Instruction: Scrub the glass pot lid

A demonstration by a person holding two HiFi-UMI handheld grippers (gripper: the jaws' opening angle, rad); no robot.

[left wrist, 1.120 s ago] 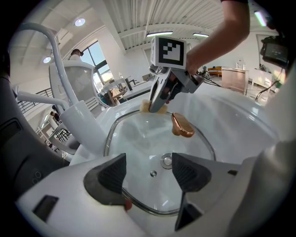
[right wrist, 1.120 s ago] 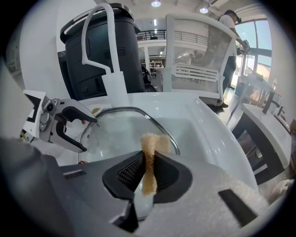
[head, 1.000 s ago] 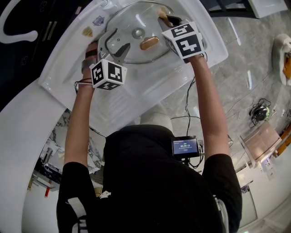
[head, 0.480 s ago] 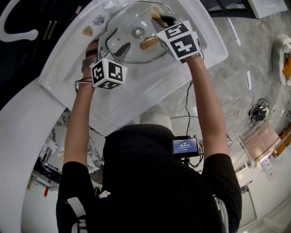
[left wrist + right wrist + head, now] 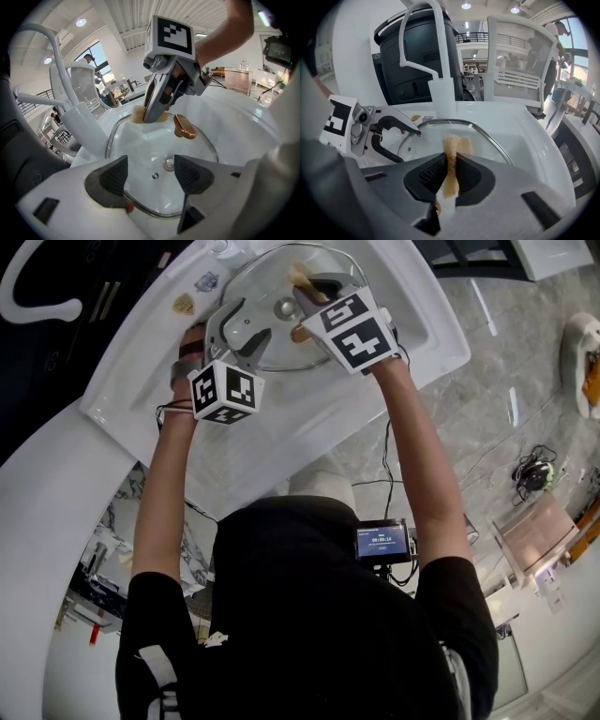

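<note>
- Glass pot lid [image 5: 258, 282] lies in sink [image 5: 309, 418], we find.
- Right gripper [image 5: 450, 171] pinches tan sponge [image 5: 451, 147] at lid's far edge.
- Left gripper [image 5: 150, 176] gapes over lid's near rim.

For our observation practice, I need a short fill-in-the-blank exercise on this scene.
The right hand-held gripper is shut on a ____.
The hand-held gripper with jaws apart is the ____ one.
The glass lid lies in a white ____.
Missing words: sponge; left; sink.
</note>
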